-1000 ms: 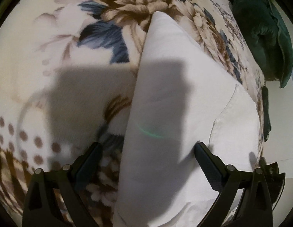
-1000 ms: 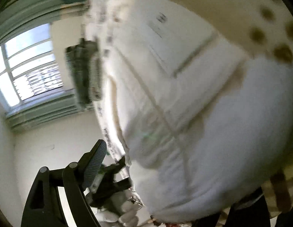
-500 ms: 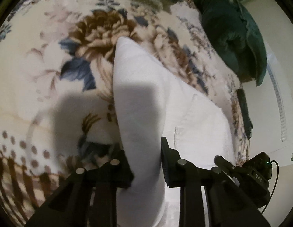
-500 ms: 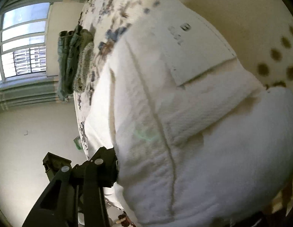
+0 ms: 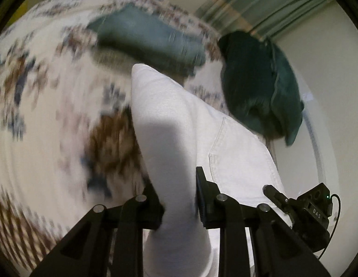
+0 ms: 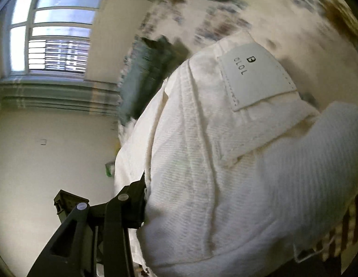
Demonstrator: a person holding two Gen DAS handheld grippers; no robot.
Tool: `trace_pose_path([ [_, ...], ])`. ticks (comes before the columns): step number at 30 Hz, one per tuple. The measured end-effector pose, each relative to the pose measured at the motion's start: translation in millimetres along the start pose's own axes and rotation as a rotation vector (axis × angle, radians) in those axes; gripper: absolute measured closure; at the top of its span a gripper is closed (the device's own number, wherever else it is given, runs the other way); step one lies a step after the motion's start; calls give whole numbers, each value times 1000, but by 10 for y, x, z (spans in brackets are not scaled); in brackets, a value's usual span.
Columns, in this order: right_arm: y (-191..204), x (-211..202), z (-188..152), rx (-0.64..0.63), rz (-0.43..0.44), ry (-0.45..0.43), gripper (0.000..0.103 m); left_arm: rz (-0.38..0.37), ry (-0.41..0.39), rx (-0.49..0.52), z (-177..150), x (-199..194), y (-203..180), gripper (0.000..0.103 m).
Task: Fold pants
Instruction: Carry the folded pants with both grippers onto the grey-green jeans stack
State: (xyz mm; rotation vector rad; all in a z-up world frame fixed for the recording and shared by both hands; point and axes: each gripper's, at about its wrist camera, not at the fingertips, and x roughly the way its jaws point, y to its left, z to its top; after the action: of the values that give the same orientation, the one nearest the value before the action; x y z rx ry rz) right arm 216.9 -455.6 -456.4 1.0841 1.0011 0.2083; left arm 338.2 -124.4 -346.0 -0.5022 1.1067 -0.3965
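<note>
The white pants (image 5: 179, 124) lie folded on a floral blanket (image 5: 47, 106). My left gripper (image 5: 179, 196) is shut on a fold of the white fabric, which bulges between the fingers. In the right wrist view the pants (image 6: 225, 161) fill the frame, waistband up, with a white label (image 6: 255, 76) reading "B OLOL". My right gripper is shut on the pants' edge; only its left finger (image 6: 135, 200) shows, the other is hidden behind the cloth. The right gripper's body (image 5: 313, 210) shows at the lower right of the left wrist view.
A folded teal garment (image 5: 146, 37) lies on the blanket behind the pants. A dark green cushion (image 5: 259, 85) sits at the right by the wall. A window (image 6: 51, 34) with striped curtains is at the far left in the right wrist view.
Both grippers went from open to shut on the pants. Both now lift and tilt, so the blanket is motion-blurred and more of the room shows.
</note>
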Motion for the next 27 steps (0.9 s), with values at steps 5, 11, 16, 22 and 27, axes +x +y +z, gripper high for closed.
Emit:
trace_pose_path([
  [5,891,507,632,-50,51,-64,58,-34,-63,27,1212,-14,152,82],
  [11,1724,1617,1502,-86,70,-119,58,-34,-76,48,2662,400,601,82],
  [16,1978,2565,2159,-88,72,-147,58,-5,-63,91,3436,985,953,82],
  [22,1836,3499,2713,-76,-24,-138,58,53,37,98,3623,1719,1418,81],
  [27,1666,3711,2743,-98,-111,-93,51,37,59,52,3589,1722,1567,74],
])
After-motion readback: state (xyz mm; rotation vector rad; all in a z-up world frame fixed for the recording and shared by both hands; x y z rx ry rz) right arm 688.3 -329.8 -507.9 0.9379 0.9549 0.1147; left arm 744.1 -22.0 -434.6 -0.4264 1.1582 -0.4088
